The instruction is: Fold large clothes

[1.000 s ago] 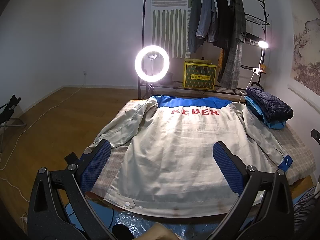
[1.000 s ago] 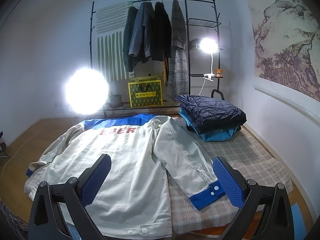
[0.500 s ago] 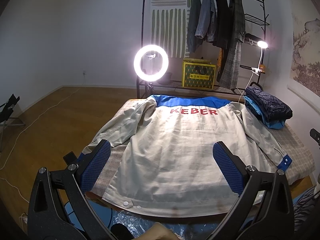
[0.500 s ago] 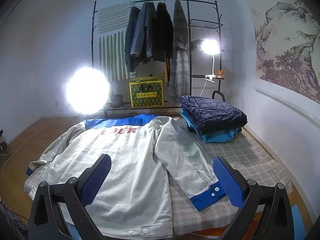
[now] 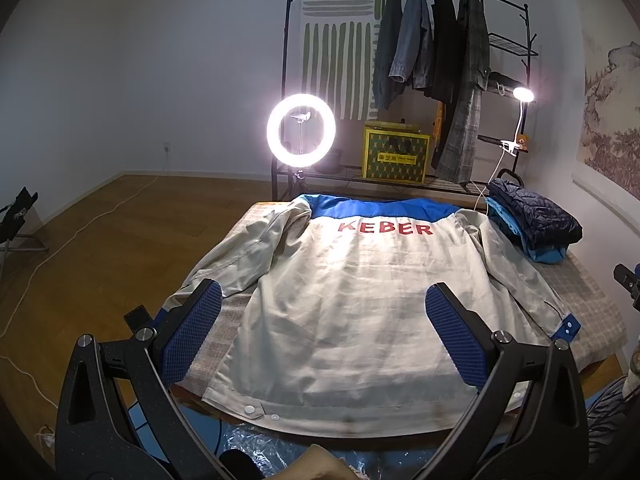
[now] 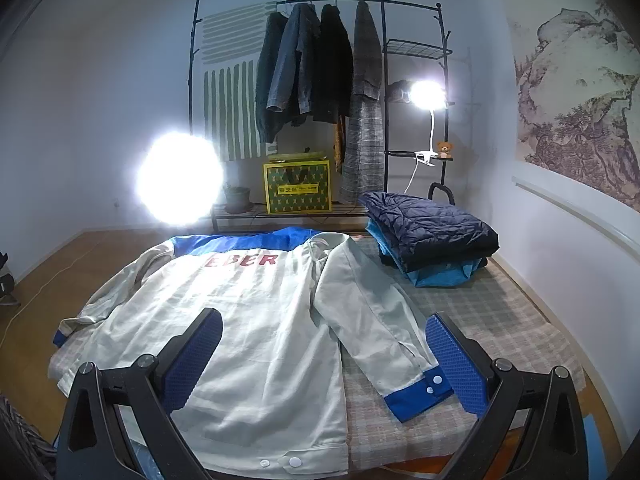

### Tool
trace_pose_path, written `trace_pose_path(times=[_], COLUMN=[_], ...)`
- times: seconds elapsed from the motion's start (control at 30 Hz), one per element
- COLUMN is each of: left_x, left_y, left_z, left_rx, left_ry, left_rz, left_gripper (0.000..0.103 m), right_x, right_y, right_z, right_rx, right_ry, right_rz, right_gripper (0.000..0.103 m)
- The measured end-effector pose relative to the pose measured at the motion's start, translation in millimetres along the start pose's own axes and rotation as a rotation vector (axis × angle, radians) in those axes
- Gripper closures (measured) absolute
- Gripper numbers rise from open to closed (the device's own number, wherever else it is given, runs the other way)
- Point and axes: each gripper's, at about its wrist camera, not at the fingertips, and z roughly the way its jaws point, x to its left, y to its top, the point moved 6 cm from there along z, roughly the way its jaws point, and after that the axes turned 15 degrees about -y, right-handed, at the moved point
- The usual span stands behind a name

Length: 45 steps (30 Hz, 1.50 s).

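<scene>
Jaws spread wide, left gripper (image 5: 322, 334) and right gripper (image 6: 322, 354) hover before the flat jacket (image 5: 352, 300), folding not begun; sleeve (image 6: 372, 320) likely comes next.

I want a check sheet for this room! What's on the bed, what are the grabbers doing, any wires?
Surface: checked bed cover, mostly under the jacket.
Job's things: grey jacket spread flat, back up, sleeves out.
Clutter: folded pile at far right corner.
Grippers: left gripper and right gripper hover, jaws open, empty.
Cables: white cord on floor.
Surroundings: clothes rack, ring light, yellow box.
</scene>
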Motion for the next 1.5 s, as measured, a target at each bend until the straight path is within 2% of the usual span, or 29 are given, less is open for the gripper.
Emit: trace_pose_path(times=[1.0, 1.5], left_x=[7.2, 48.9], left_y=[-4.3, -8.4], left_z=[0.9, 21.3], left_rx=[-0.003, 0.021], left_ry=[0.002, 0.093], left_rz=[-0.006, 0.001], left_gripper=[0.0, 0.0], right_x=[9.0, 52.3], right_y=[3.9, 8.5], right_z=[0.2, 21.5], right_rx=[-0.003, 0.007], right_ry=[0.016, 0.077], right_rz=[-0.009, -0.059], right_gripper=[0.0, 0.0])
